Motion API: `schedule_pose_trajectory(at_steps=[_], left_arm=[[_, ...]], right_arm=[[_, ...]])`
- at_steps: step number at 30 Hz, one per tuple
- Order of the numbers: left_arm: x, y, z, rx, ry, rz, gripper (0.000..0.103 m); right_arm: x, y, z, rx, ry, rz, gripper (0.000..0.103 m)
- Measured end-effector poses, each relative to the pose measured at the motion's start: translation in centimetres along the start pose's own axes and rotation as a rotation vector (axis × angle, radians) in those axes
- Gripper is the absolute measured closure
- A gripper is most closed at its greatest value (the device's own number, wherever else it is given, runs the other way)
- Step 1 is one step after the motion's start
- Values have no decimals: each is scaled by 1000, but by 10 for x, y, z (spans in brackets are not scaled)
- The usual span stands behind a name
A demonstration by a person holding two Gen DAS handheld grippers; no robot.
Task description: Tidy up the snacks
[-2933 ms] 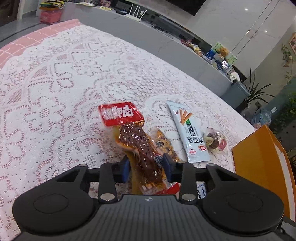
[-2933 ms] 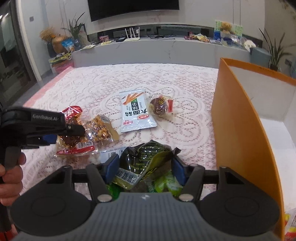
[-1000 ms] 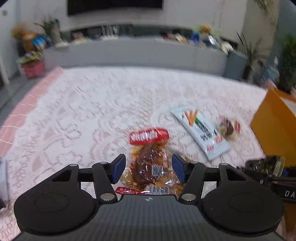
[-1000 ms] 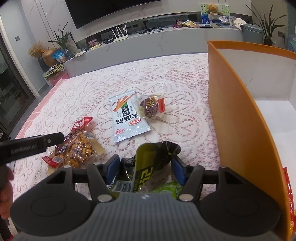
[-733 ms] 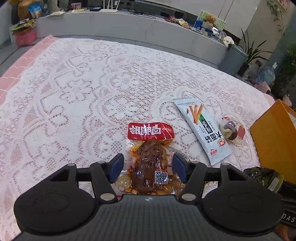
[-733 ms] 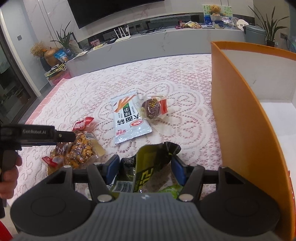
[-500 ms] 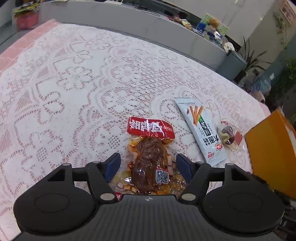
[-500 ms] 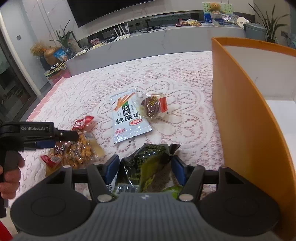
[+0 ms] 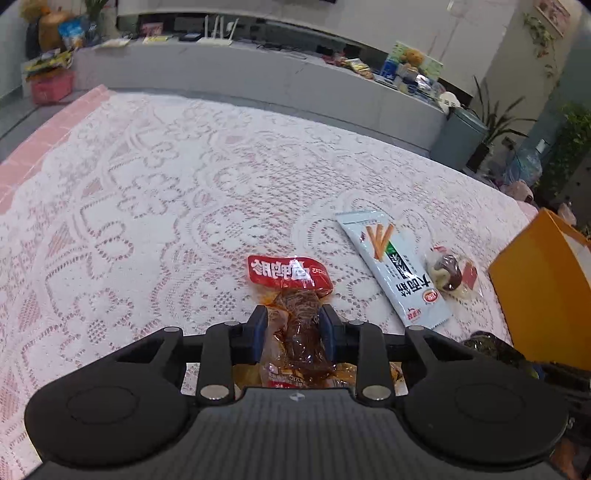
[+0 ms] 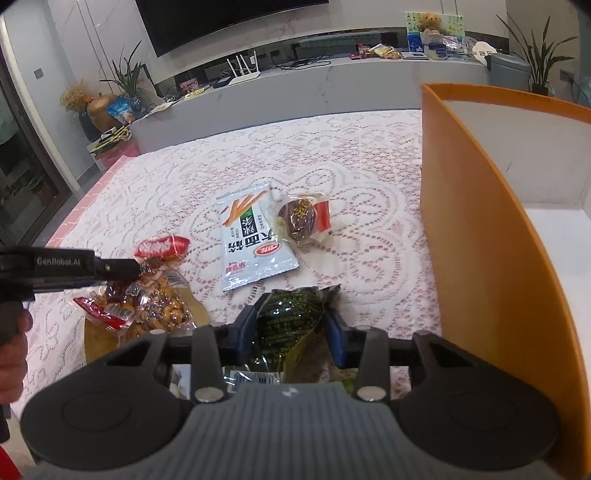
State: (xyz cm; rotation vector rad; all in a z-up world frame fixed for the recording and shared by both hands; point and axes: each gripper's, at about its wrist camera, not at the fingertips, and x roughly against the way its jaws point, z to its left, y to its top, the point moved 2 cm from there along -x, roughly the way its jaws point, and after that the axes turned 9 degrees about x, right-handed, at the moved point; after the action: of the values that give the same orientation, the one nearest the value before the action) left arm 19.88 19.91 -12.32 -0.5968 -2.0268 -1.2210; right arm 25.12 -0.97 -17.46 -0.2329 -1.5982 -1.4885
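Both claws are closing: left gripper [image 9: 293, 334] on meat pack [image 9: 295, 325], right gripper [image 10: 291, 332] on green bag [image 10: 291, 321]; noodle pack [image 10: 251, 243] and date [image 10: 301, 219] are still waiting outside the box [image 10: 476, 258] (barely started).

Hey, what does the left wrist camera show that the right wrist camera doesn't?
Only the left wrist view shows the left gripper head-on, its jaws closing on the red-topped meat snack. Only the right wrist view shows the right gripper closing on the dark green packet, the orange box's white inside, a wall TV and a hand. Both show the white stick-snack pouch, the round wrapped sweet and the lace tablecloth.
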Motion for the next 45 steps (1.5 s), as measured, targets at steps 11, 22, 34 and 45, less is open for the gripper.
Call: schedule_pose_trajectory(at_steps=[11, 22, 34, 45], left_arm=[[-13, 3, 27, 202, -13, 39, 43], [-2, -1, -1, 71, -15, -54, 76], [28, -1, -10, 52, -54, -156, 85], [78, -21, -49, -4, -156, -248, 85]], right_arm=[[-9, -1, -6, -72, 29, 29, 58], [-2, -1, 1, -14, 3, -4, 65], [23, 8, -1, -35, 21, -95, 65], [71, 12, 5, -15, 48, -153, 65]])
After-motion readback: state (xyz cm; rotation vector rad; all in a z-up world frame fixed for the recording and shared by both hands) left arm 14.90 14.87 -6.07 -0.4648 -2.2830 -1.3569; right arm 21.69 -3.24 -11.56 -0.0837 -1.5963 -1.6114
